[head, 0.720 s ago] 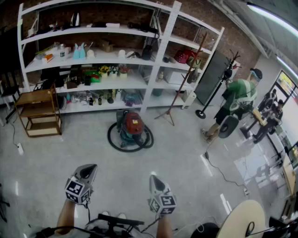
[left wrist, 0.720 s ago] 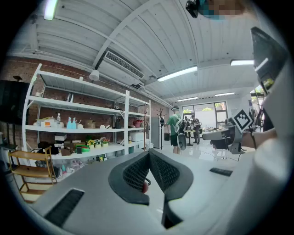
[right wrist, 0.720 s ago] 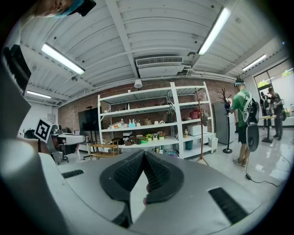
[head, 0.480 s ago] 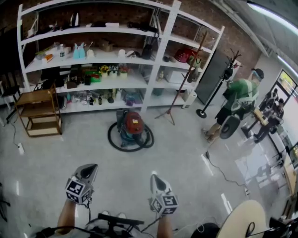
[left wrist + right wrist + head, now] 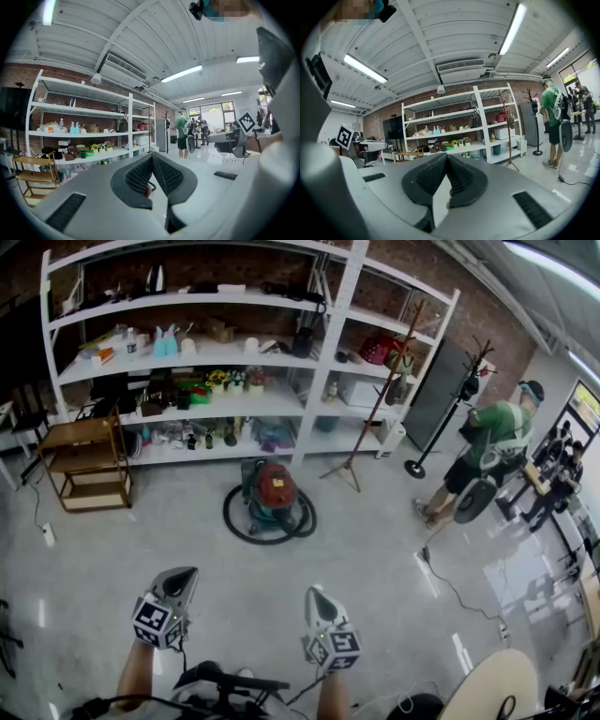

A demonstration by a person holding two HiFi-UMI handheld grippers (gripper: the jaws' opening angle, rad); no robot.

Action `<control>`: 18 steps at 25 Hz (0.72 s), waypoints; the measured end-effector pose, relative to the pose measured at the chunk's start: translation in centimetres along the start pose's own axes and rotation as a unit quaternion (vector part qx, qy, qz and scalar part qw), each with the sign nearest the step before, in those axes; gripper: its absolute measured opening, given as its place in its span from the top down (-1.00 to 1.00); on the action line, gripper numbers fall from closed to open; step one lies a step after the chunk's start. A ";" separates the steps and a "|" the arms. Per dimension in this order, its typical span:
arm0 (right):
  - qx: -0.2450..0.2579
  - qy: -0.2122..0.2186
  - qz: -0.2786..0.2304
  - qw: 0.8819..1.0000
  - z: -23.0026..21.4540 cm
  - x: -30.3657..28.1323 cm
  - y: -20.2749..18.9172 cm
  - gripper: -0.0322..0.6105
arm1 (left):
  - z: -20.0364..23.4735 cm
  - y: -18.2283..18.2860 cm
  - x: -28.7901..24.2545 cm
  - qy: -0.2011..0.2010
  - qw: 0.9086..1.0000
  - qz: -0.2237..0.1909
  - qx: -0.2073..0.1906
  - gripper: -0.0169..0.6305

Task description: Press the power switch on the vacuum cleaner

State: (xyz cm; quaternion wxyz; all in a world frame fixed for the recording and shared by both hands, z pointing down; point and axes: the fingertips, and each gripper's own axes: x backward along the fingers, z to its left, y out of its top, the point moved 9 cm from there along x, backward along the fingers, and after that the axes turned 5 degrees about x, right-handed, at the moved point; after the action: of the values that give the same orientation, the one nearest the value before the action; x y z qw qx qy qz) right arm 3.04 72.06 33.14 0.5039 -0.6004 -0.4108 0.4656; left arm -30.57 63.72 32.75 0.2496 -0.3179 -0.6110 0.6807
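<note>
Floor (image 5: 375, 568) grey and glossy, white shelves (image 5: 309, 362) at far side, red vacuum cleaner (image 5: 273, 491) before them, my left gripper (image 5: 178, 577) and right gripper (image 5: 315, 598) near, jaws together, holding nothing.

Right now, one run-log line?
stage: pre-contact | left claw: shut, empty | right claw: shut, empty | vacuum cleaner: far ahead, untouched

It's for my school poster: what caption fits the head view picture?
Left claw and right claw, both shut, point toward the red vacuum cleaner across the floor.
</note>
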 end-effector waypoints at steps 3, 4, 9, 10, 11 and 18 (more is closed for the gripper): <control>0.002 0.008 -0.002 1.000 -0.7 0.1 -0.2 0.86 | -0.6 -0.2 -0.2 0.005 1.000 -0.001 0.002 0.93; 0.003 0.011 -0.001 1.000 -0.8 0.0 -0.1 0.86 | -0.7 -0.1 -0.3 0.004 1.000 -0.001 0.008 0.93; 0.002 0.015 0.003 1.000 -1.7 -0.4 0.5 0.86 | -0.9 0.7 -1.2 0.007 1.000 -0.004 0.020 0.93; 0.003 0.015 0.002 1.000 -1.9 -0.7 0.4 0.86 | -0.7 0.4 -1.6 0.009 1.000 -0.003 0.018 0.93; 0.004 0.015 0.002 1.000 -2.1 -1.1 0.2 0.86 | -0.6 0.1 -1.9 0.011 1.000 -0.001 0.016 0.93; -0.001 0.007 0.010 1.000 -4.3 -4.4 0.5 0.86 | 1.2 0.7 -5.9 0.008 1.000 0.010 0.016 0.93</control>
State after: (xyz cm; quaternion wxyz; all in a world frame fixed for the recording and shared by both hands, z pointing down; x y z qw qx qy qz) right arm 6.23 66.78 33.54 0.5017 -0.6079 -0.4017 0.4663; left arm -27.48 58.51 32.85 0.2526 -0.3250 -0.5952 0.6901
